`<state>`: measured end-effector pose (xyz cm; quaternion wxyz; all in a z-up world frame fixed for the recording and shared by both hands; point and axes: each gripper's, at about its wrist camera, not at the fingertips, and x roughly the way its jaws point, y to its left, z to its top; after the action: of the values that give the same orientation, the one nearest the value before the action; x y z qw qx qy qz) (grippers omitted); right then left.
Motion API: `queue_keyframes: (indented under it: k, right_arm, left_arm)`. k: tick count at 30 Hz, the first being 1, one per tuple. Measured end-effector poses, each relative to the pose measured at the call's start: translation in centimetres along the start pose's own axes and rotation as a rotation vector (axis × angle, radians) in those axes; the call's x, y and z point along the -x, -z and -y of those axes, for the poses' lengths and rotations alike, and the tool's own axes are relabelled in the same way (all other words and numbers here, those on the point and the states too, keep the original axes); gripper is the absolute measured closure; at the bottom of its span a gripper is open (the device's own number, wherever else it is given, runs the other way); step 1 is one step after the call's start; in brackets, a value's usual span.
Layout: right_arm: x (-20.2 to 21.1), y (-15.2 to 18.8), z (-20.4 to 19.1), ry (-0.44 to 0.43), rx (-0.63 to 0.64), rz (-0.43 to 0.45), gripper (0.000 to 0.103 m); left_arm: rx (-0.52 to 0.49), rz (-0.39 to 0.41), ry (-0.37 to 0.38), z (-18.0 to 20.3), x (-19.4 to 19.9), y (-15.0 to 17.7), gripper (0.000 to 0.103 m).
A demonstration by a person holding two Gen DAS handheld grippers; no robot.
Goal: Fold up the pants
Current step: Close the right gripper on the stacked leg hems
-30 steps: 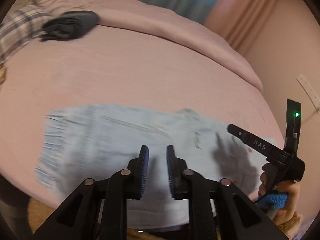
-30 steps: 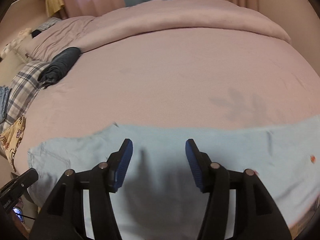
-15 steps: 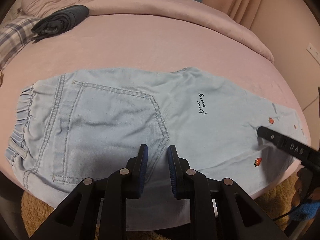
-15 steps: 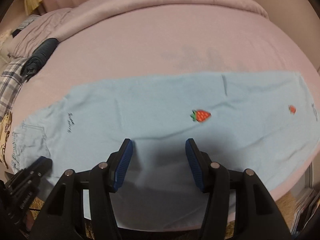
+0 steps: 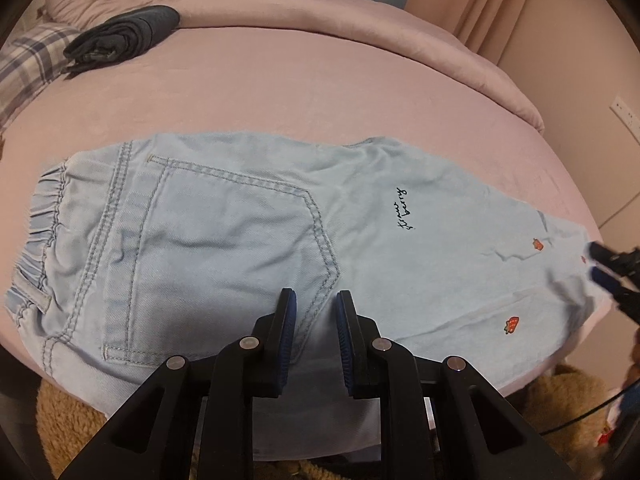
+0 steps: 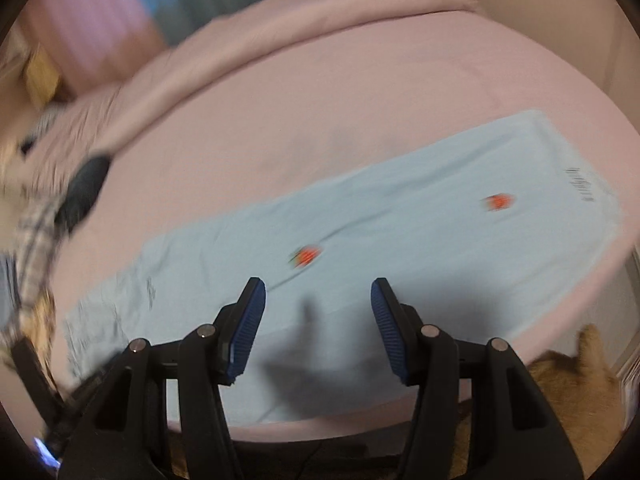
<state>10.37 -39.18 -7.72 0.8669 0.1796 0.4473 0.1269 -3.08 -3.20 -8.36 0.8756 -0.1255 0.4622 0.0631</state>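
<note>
Light blue denim pants [image 5: 240,240] lie flat across the pink bed [image 5: 280,92], elastic waistband to the left, leg running right, with small strawberry patches. My left gripper [image 5: 316,316] hovers over the back-pocket corner, its jaws a narrow gap apart with nothing between them. In the blurred right wrist view the pants [image 6: 400,220] stretch diagonally. My right gripper [image 6: 318,308] stands open above the lower leg, holding nothing. Near the hem end, at the left wrist view's right edge, the right gripper [image 5: 600,266] shows again.
A dark folded garment [image 5: 124,36] and plaid fabric [image 5: 28,64] lie at the back left. A rolled pink duvet [image 5: 360,32] runs along the far side. A brown fuzzy rug [image 5: 560,392] lies below the bed's near edge. A wall socket [image 5: 624,114] is at right.
My left gripper sank closer to the pants' seat. My right gripper swept right along the leg toward the hem and rolled, so its view now tilts.
</note>
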Motion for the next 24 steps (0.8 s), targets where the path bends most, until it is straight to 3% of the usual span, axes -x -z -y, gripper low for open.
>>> queue_keyframes:
  k: [7,14,17,21,24]
  right_arm:
    - [3.2,-1.6,6.7,0.112,-0.154,0.148,0.047]
    - [3.6,-3.8,15.3,0.196,-0.363,0.186,0.046]
    - [3.9,-3.6,18.0,0.194,-0.411,0.223,0.046]
    - [1.4,-2.6,18.6,0.175,-0.421,0.201,0.046]
    - [-0.7,-3.4,18.0,0.12,-0.407,0.196,0.057]
  left_arm:
    - [0.008,-0.021,-0.005,1.1,0.5,-0.6,0.083]
    - [0.054,-0.001,0.178,3.4,2.1,-2.5,0.083]
    - [0.038,-0.012,0.236,5.6,1.4,-3.0,0.083]
    - [-0.009,-0.053,0.233,8.2,-0.3,-3.1,0.083]
    - [-0.022,-0.075,0.232,8.8,-1.1,-2.7,0.083]
